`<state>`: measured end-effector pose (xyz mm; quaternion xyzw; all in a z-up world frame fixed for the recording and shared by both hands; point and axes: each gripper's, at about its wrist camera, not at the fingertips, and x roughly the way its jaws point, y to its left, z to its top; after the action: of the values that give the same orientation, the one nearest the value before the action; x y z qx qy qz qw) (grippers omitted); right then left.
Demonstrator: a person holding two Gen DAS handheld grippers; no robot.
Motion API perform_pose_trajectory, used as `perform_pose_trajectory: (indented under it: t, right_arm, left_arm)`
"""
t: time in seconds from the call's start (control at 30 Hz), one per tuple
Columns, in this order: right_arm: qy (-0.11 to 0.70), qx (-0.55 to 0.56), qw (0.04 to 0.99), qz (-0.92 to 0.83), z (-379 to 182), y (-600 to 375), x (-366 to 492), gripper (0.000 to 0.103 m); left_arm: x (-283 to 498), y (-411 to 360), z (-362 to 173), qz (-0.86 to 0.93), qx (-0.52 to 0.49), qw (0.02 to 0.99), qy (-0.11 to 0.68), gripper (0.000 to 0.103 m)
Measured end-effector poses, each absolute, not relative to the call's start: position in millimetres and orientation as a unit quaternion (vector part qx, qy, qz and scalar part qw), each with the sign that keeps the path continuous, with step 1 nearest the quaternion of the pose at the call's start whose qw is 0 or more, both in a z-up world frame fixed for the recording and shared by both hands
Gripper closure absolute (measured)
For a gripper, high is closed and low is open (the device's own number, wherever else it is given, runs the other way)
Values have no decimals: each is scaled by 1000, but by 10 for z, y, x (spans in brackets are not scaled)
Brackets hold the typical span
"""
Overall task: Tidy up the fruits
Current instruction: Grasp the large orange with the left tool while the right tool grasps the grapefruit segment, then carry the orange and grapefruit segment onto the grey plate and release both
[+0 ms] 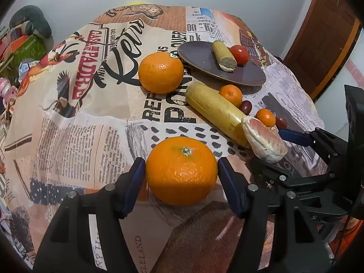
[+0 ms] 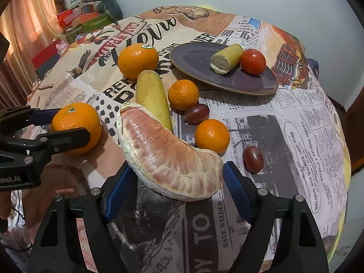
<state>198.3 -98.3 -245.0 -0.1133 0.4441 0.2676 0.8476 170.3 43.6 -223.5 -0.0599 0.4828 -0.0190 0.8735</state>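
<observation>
Blue-padded left gripper (image 1: 180,162) points steeply down at 6 o'clock in its own view and clamps a large orange (image 1: 181,170), 1 pad pressed to each side; its body shows "obot.AI" in the right wrist view. Right gripper (image 2: 177,168), tilted down likewise, stands open astride a peeled pomelo segment (image 2: 168,159) that rests on the cloth, pads just beside its ends. Printed tablecloth (image 2: 295,136) reads "HAVE WELDER", "WELDING AND MACHINE SHOP WORK", "CASA DE PADRE" and "CLELAND". At 1 o'clock a purple plate (image 2: 198,63) carries a cut banana stub (image 2: 227,59) and a tomato (image 2: 253,61). Toward 11 o'clock a longer banana piece (image 2: 152,95) touches the segment, and beyond it sits a 2nd orange (image 2: 138,60) whose sticker is unreadable. 2 mandarins (image 2: 183,94) (image 2: 212,135) and 2 grapes (image 2: 196,113) (image 2: 253,159) lie right of the segment
</observation>
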Motion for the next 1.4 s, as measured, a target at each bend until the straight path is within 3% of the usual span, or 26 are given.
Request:
perform_pose_trajectory:
  t: [0.5,0.57,0.6,1.4]
  right_arm:
    - [429,-73,856,278,-2265,-1251,1957,39]
    - [424,-73,860,274,-2213,-1278,1948,73]
    - [430,-67,855,283,-2203,-1293,1967,80]
    - [423,-68,855,292,-2196,-1137,2107,81]
  left_arm:
    - [1755,419,-2264,-10,-57,872,486,39]
    - [1730,419,-2231,-16,-63,874,482,39]
    - [1717,414,-2210,-18,-64,875,480,39]
    - [1736,357,-2140,-27,-61,880,471,39]
